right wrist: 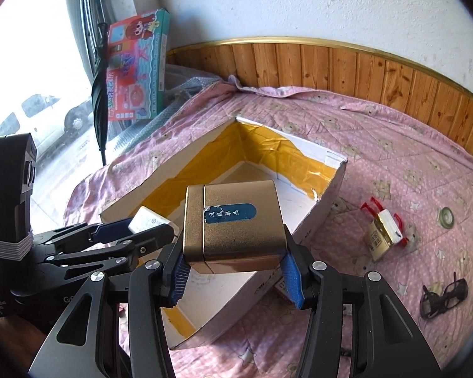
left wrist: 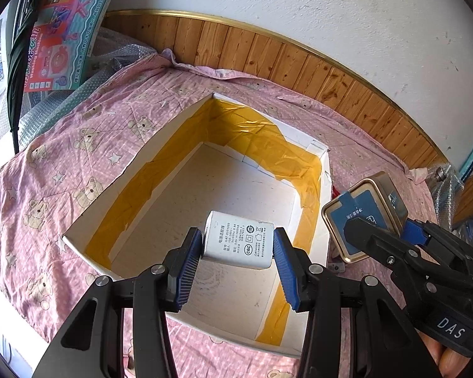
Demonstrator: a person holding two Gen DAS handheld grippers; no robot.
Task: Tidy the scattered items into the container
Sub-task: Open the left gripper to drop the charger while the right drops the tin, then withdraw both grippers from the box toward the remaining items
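The left hand-held gripper (left wrist: 238, 253) is closed on a white power adapter (left wrist: 239, 243) and holds it above the open white box (left wrist: 142, 170), over the near part of its floor. The right hand-held gripper (right wrist: 233, 271) clamps a gold tin (right wrist: 236, 223) just beside the box's right wall. The two tools are close together, so I judge they may knock each other when releasing. The tin hangs near the rim and could land on the pink bed cover (right wrist: 394, 145), where glasses (right wrist: 443, 297) and a small carton (right wrist: 382, 231) lie.
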